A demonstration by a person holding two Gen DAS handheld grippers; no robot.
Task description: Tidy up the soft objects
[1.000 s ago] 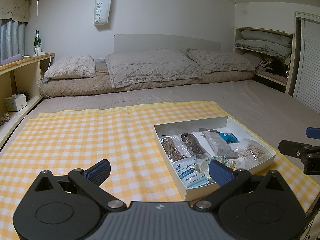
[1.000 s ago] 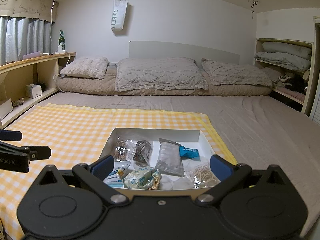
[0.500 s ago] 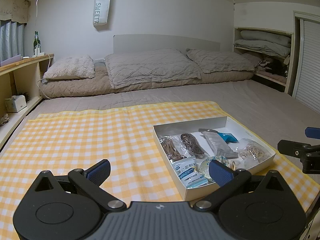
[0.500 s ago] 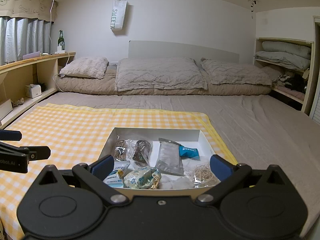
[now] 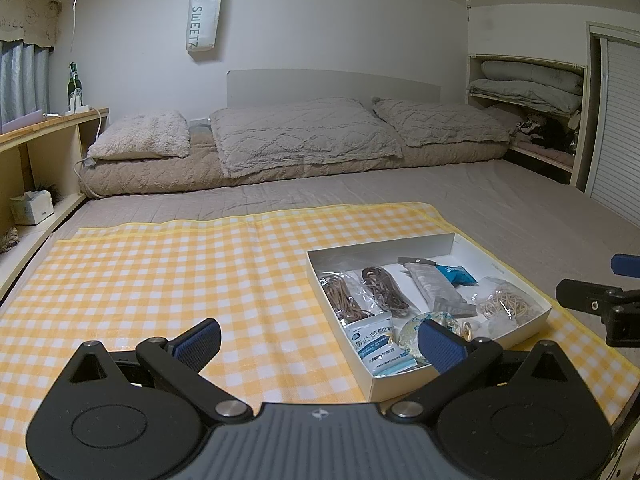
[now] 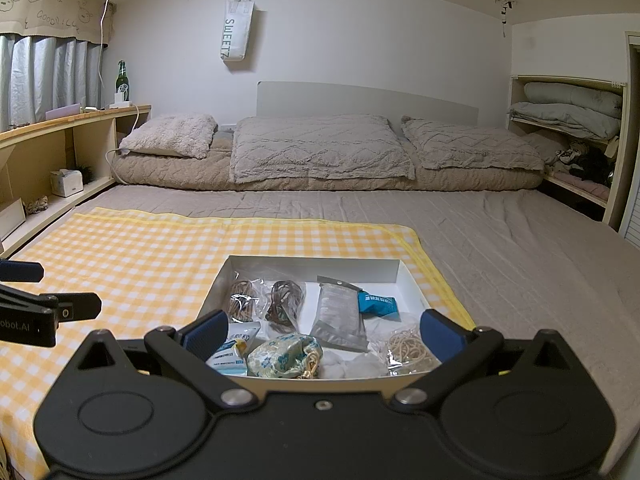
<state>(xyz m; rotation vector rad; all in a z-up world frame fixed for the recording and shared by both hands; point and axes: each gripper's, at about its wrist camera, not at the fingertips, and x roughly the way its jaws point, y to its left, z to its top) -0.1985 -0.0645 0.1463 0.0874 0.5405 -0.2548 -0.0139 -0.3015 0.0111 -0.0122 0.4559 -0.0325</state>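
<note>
A shallow white box (image 5: 448, 246) (image 6: 316, 266) lies on a yellow checked cloth (image 5: 160, 280) (image 6: 140, 256) spread over the bed. Inside it are two bags of brown cords (image 6: 262, 300), a grey pouch (image 6: 340, 314), a blue packet (image 6: 378, 304), a bag of rubber bands (image 6: 408, 350), a floral fabric pouch (image 6: 282, 358), cotton balls (image 6: 352, 366) and a white sachet (image 5: 376, 344). My left gripper (image 5: 318, 340) hovers open over the cloth, left of the box. My right gripper (image 6: 320, 330) is open just before the box's near edge, holding nothing.
Three pillows (image 5: 304, 136) lie on a rolled quilt at the headboard. A wooden shelf (image 6: 72, 128) with a green bottle (image 6: 122, 80) runs along the left. Folded bedding fills an alcove (image 5: 528, 88) on the right. Grey sheet (image 6: 520, 248) spreads beyond the cloth.
</note>
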